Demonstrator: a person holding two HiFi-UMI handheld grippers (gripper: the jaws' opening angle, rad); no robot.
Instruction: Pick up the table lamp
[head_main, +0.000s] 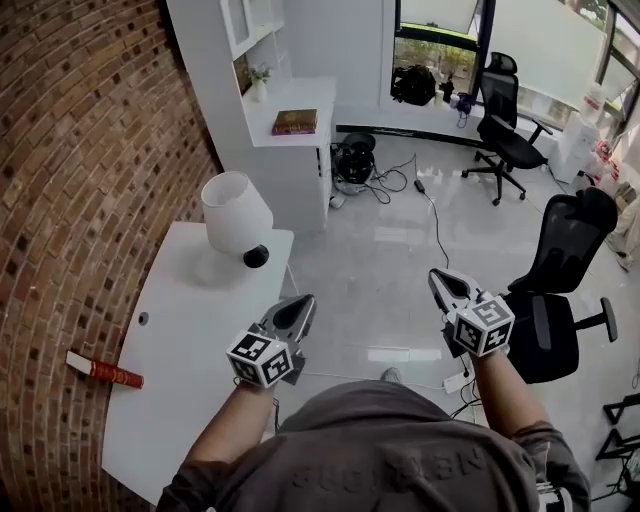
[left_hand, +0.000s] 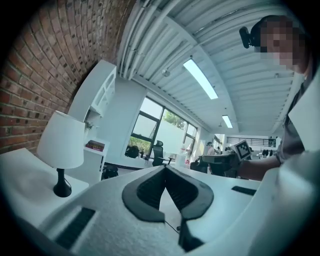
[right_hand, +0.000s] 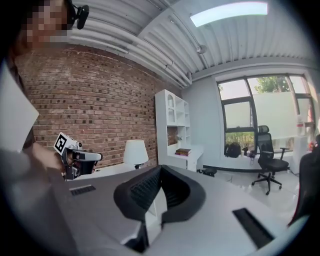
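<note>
The table lamp (head_main: 236, 212) has a white shade and a round black base (head_main: 256, 256). It stands upright at the far end of the white table (head_main: 180, 340), next to the brick wall. My left gripper (head_main: 302, 304) is shut and empty, just off the table's right edge and short of the lamp. My right gripper (head_main: 441, 279) is shut and empty too, out over the floor to the right. In the left gripper view the lamp (left_hand: 61, 145) is ahead on the left of the jaws (left_hand: 165, 168). The right gripper view shows the lamp (right_hand: 136, 152) far beyond its jaws (right_hand: 161, 169) and the left gripper (right_hand: 75, 157).
A red book (head_main: 104, 370) lies at the table's left edge by the brick wall (head_main: 70, 180). Beyond the lamp stands a white shelf unit (head_main: 290, 150) with a book (head_main: 295, 122) on it. Black office chairs (head_main: 560, 290) (head_main: 505, 130) and cables (head_main: 430, 210) occupy the floor on the right.
</note>
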